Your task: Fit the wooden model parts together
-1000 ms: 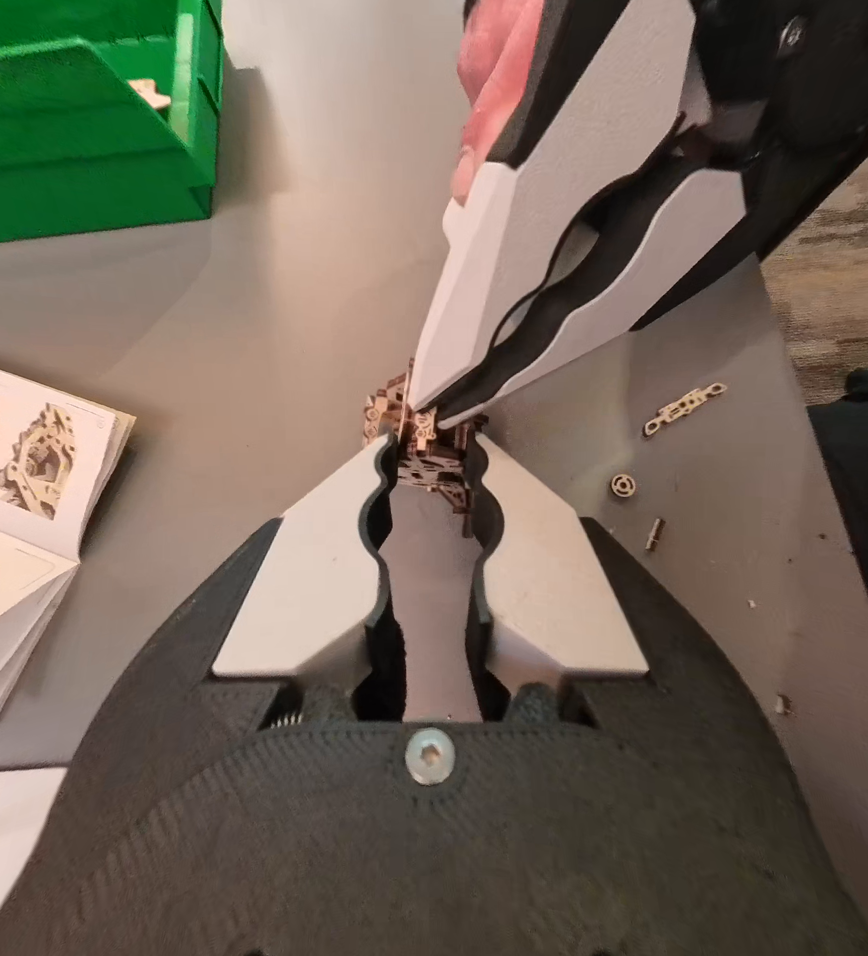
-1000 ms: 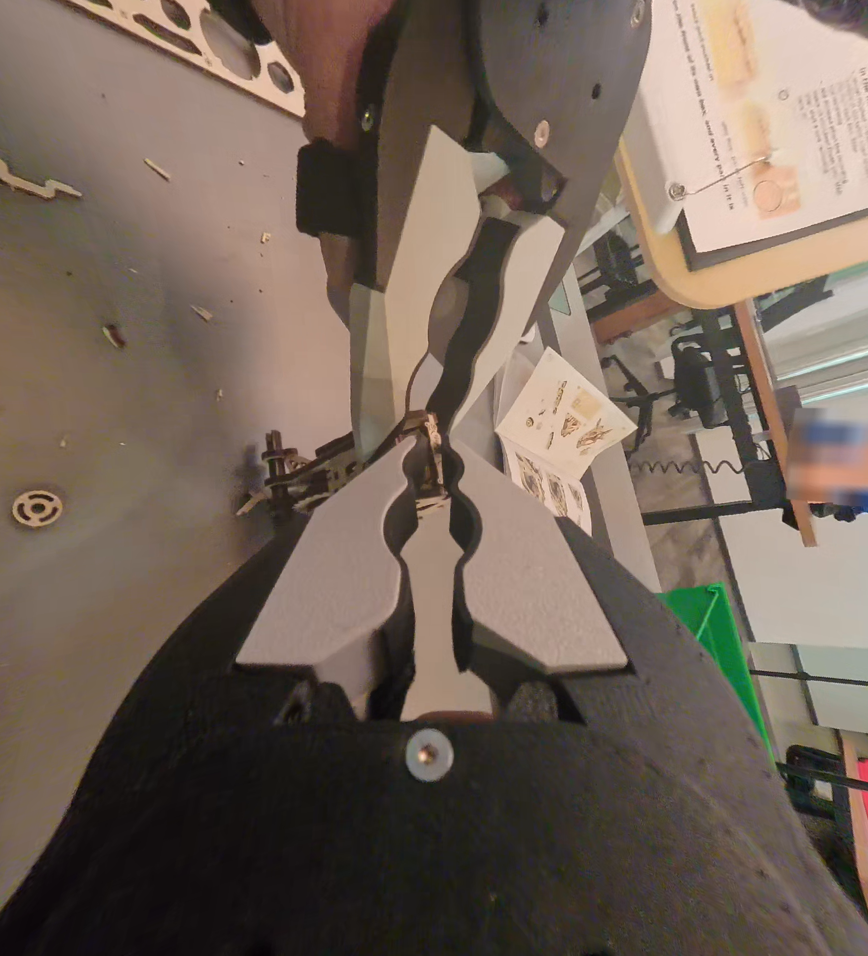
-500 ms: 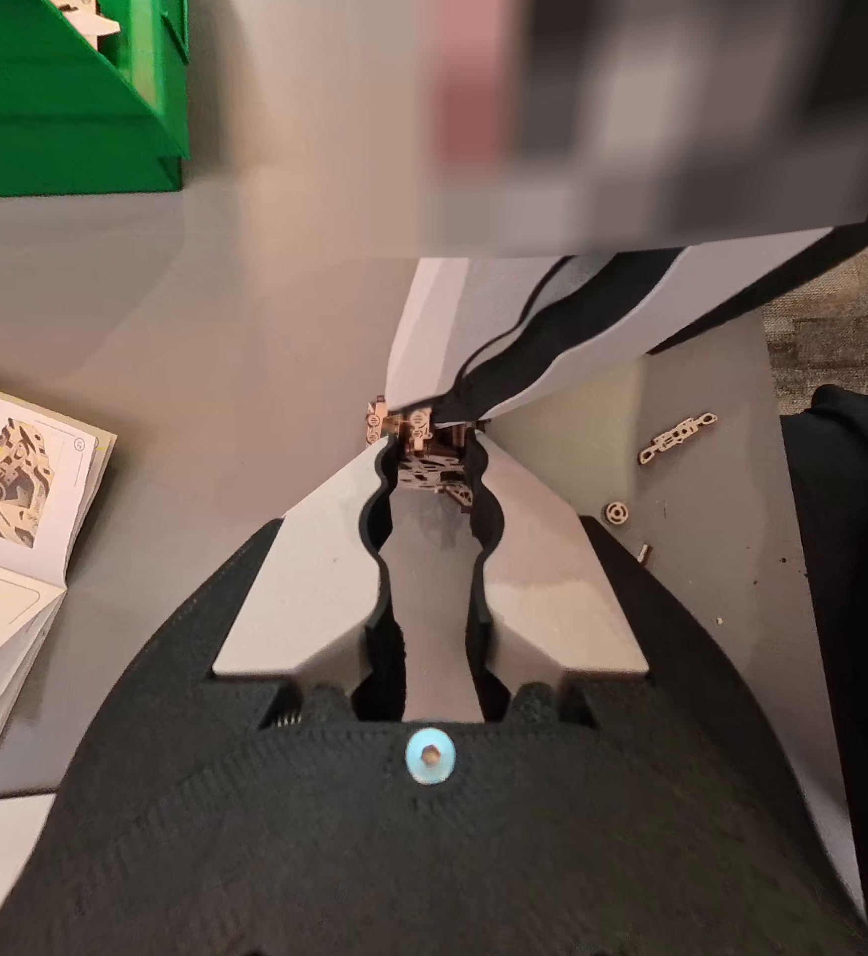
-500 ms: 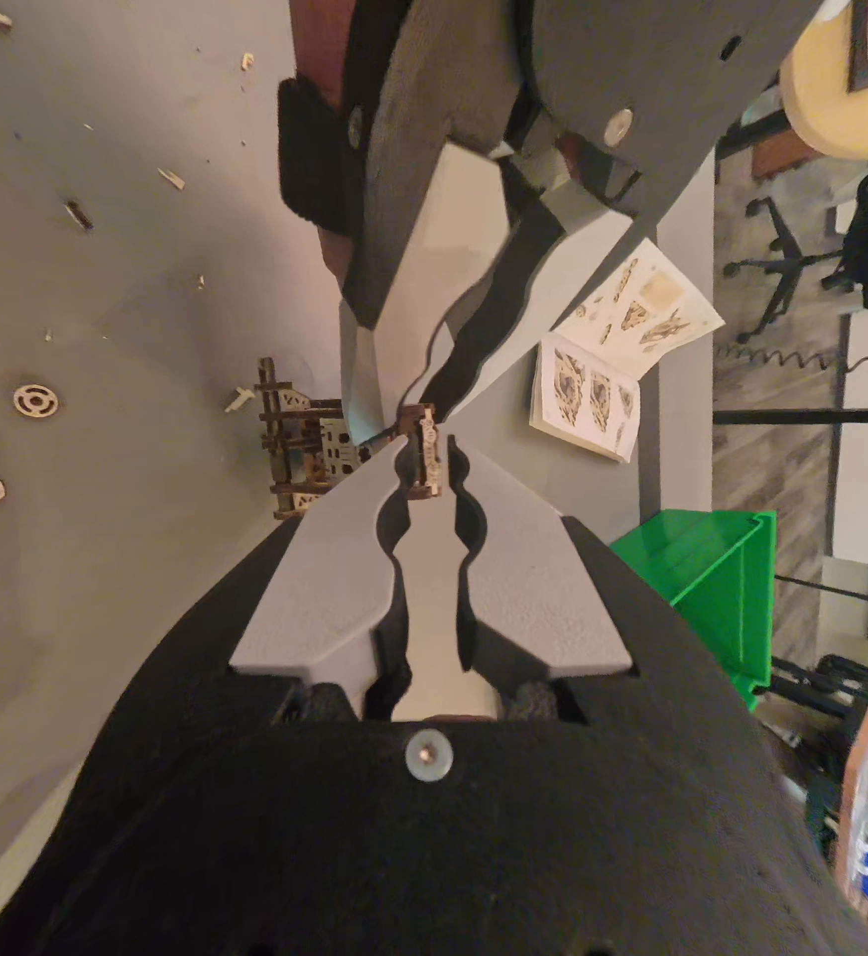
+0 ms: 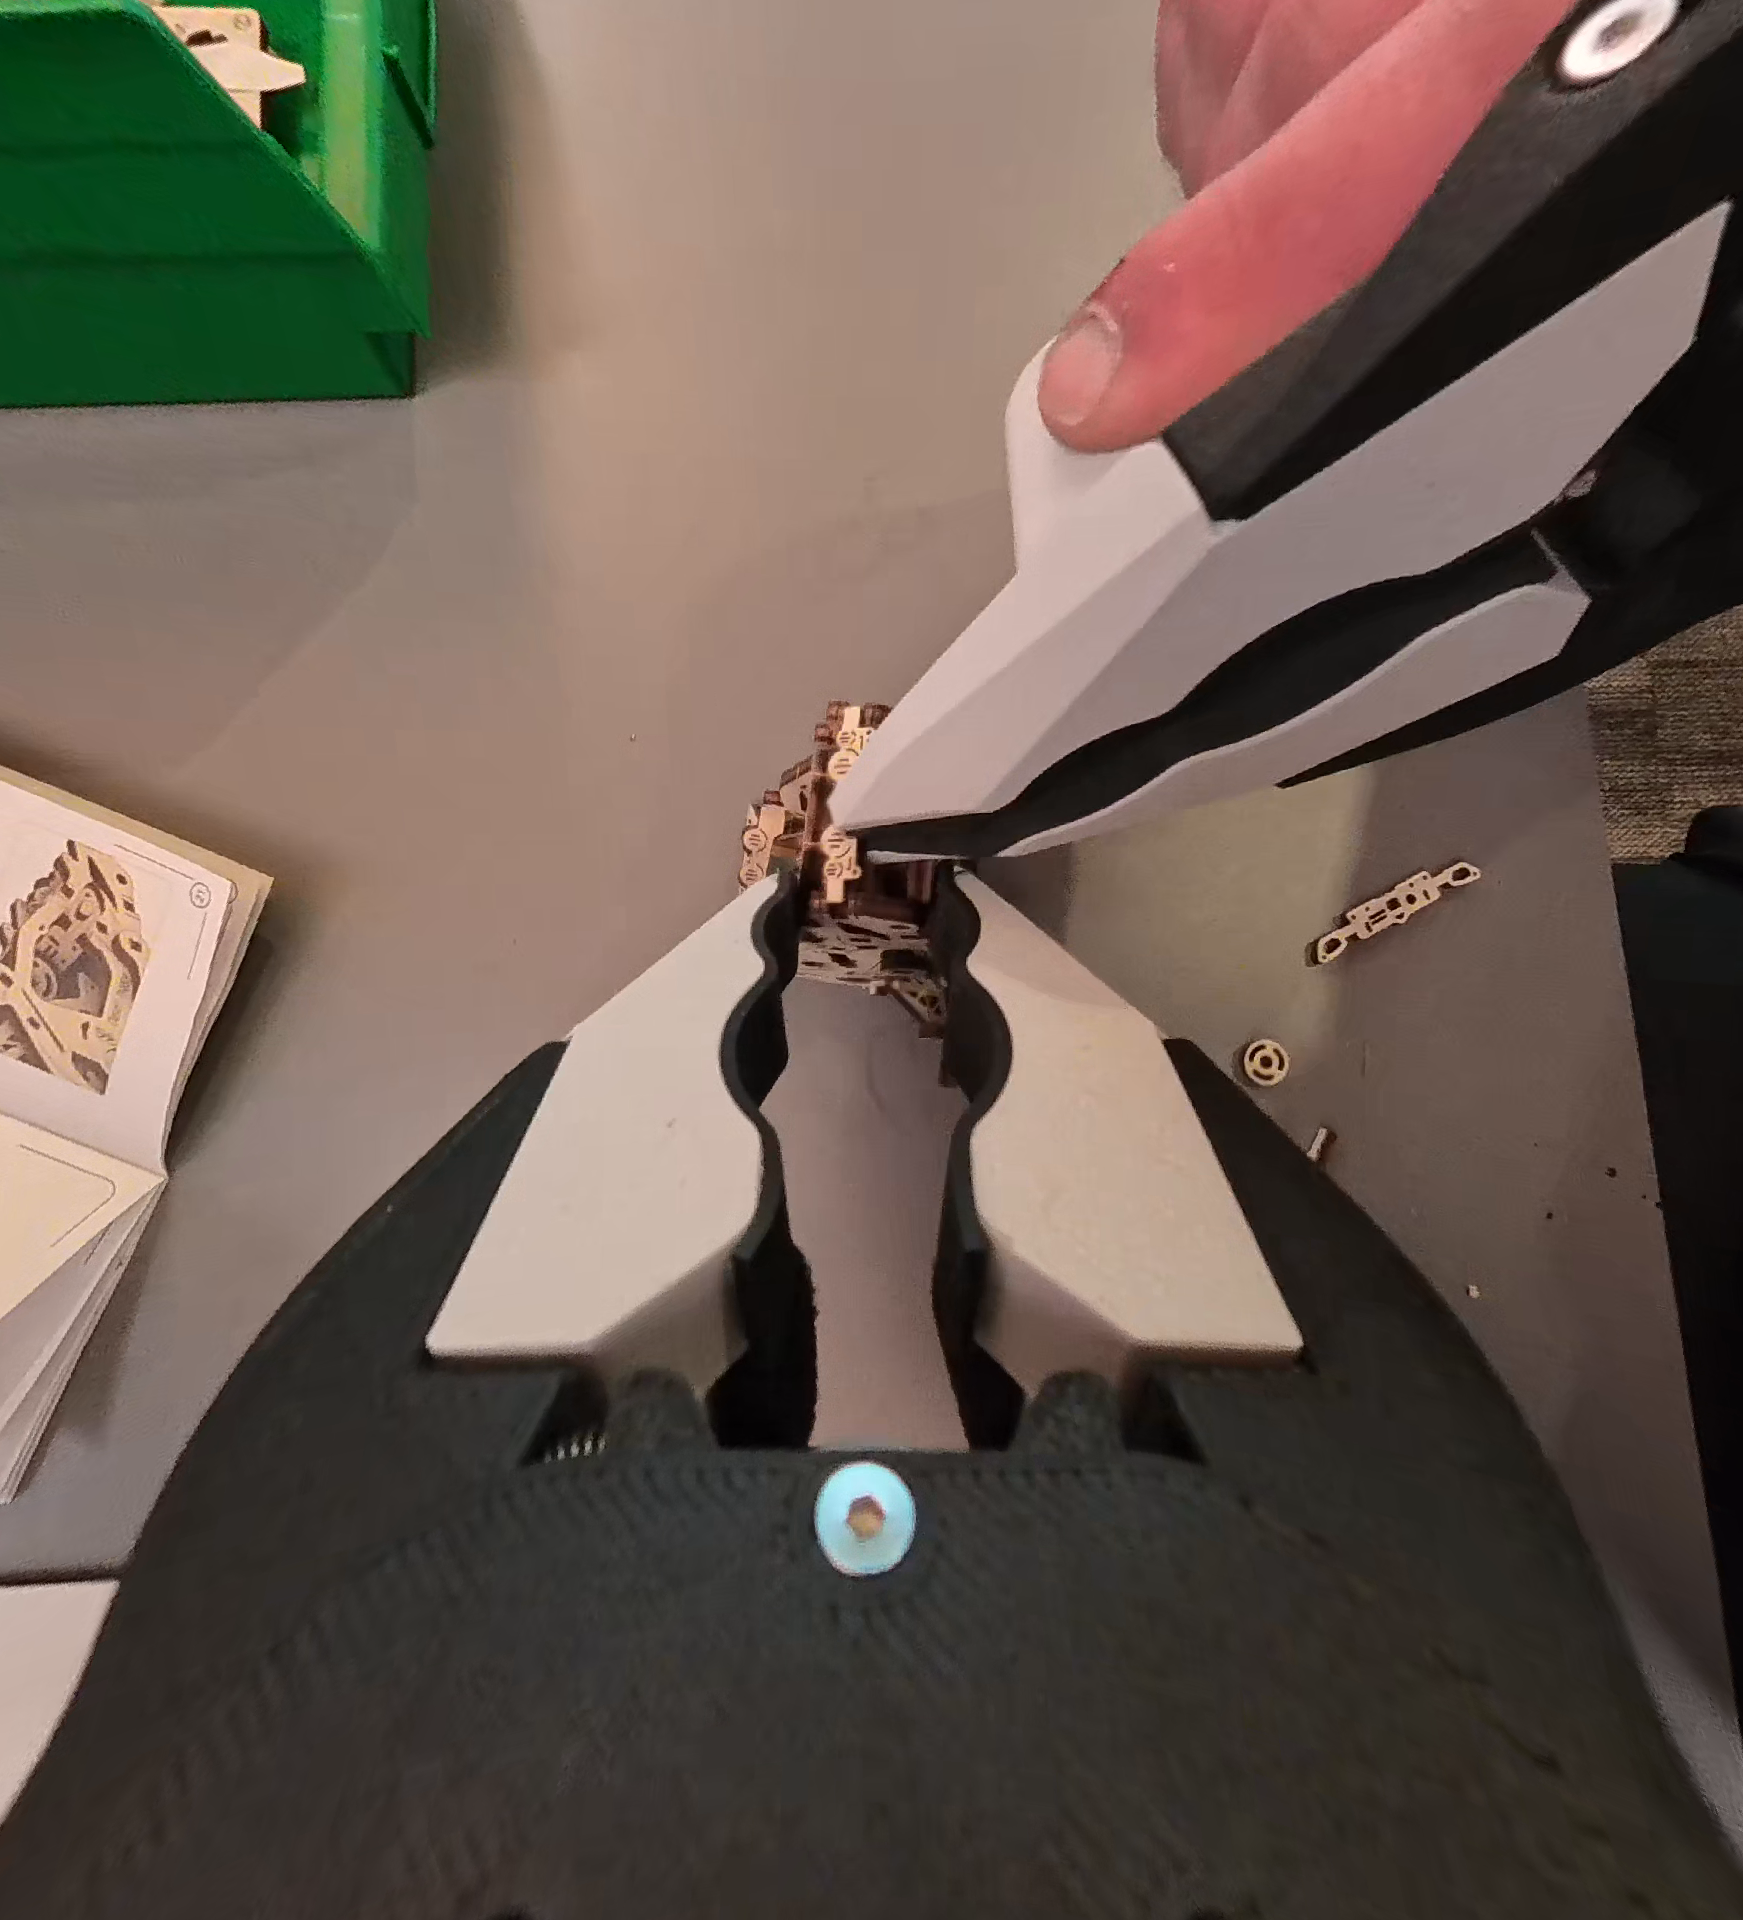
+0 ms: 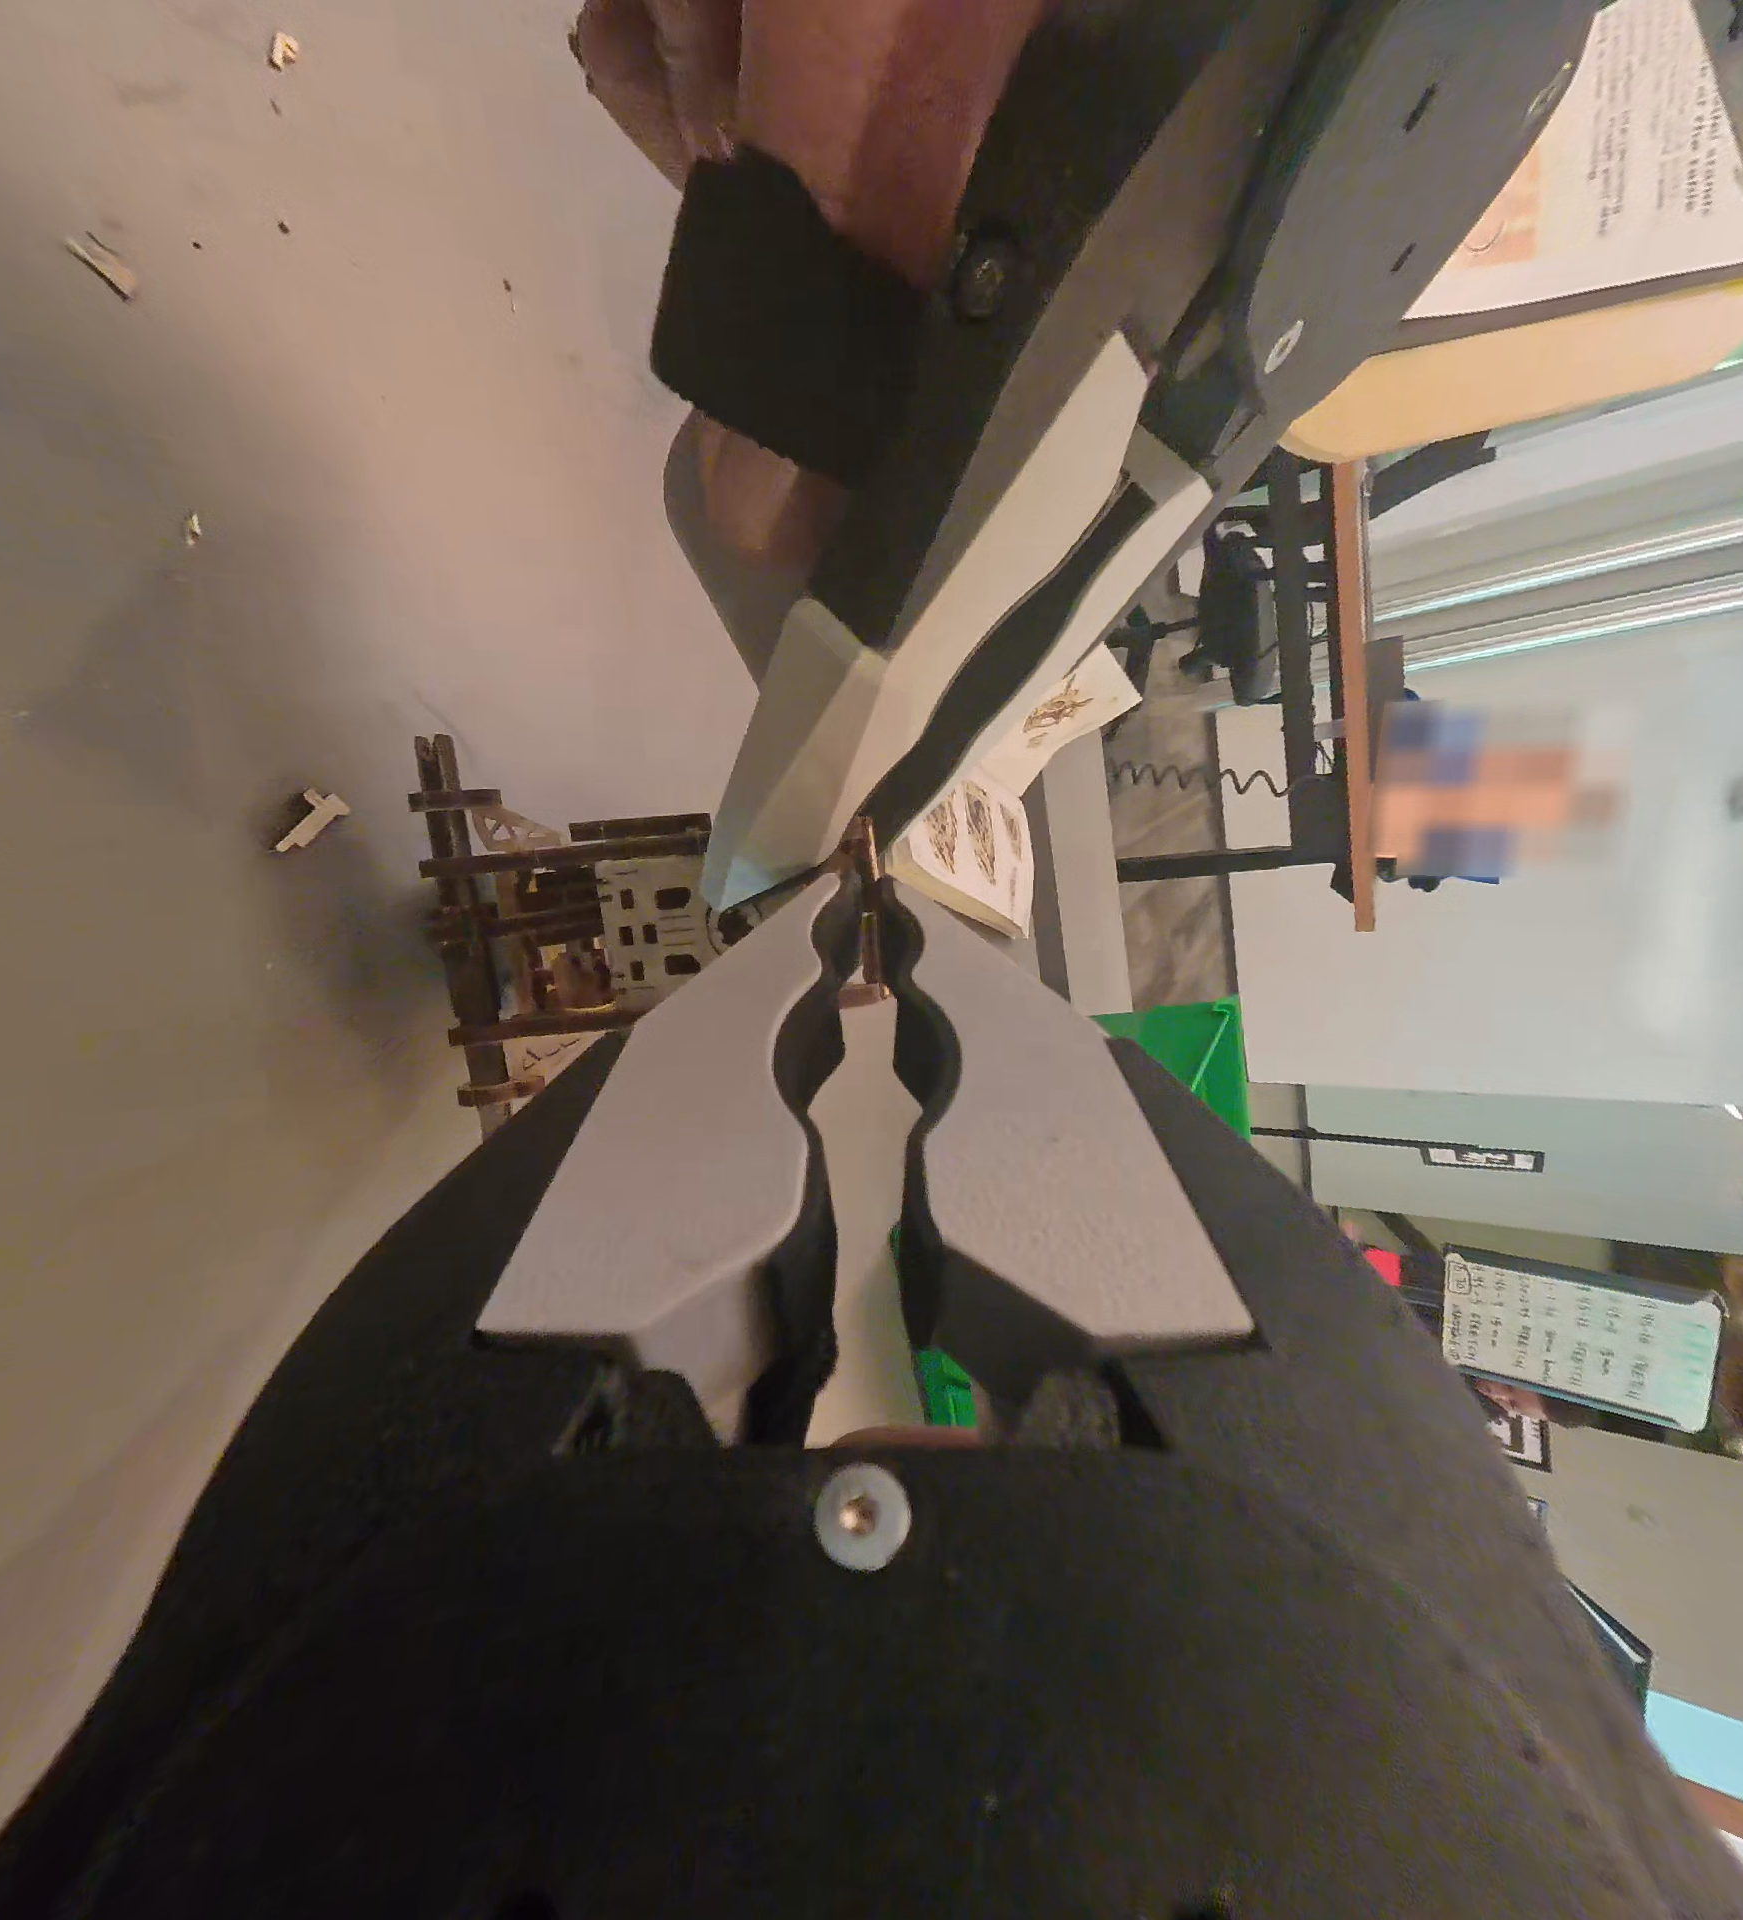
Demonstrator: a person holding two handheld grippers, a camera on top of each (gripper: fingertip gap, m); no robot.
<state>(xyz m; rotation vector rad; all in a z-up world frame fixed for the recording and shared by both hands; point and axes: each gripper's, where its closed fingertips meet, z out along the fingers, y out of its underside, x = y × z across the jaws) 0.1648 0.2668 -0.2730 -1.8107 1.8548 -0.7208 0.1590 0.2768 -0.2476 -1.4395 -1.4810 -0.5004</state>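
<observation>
Left tool (image 5: pixel 867 914) clenched around the pale laser-cut wooden model assembly (image 5: pixel 862 940), fingertips pressing its two sides just above the grey counter (image 5: pixel 576 644). Right tool (image 5: pixel 862 836) reaching in from the upper right, narrowed onto a small flat wooden piece (image 5: pixel 839 862) with notched edges, held against the top of the assembly. In the right wrist view, same small piece (image 6: pixel 869 925) seen edge-on, pinched at the very tips of the right tool (image 6: pixel 869 914), with the left tool (image 6: pixel 794 862) crossing from above and meeting it tip to tip. Dark-framed part of the assembly (image 6: pixel 576 914) jutting out to the left of both tools, standing on the counter (image 6: pixel 223 520). A person's hand (image 5: pixel 1262 239) wrapped on the right tool's black handle, one finger lying along its grey upper finger.

Around the work: open instruction booklet (image 5: pixel 46 1060) with printed diagrams to the left, green plastic bins (image 5: pixel 150 208) at the far left corner holding a pale wooden sheet, a loose slotted wooden strip (image 5: pixel 1392 914) and a small wooden ring (image 5: pixel 1265 1062) lying to the right, well apart from the assembly. Small wood offcuts (image 6: pixel 308 819) scattered over the counter.
</observation>
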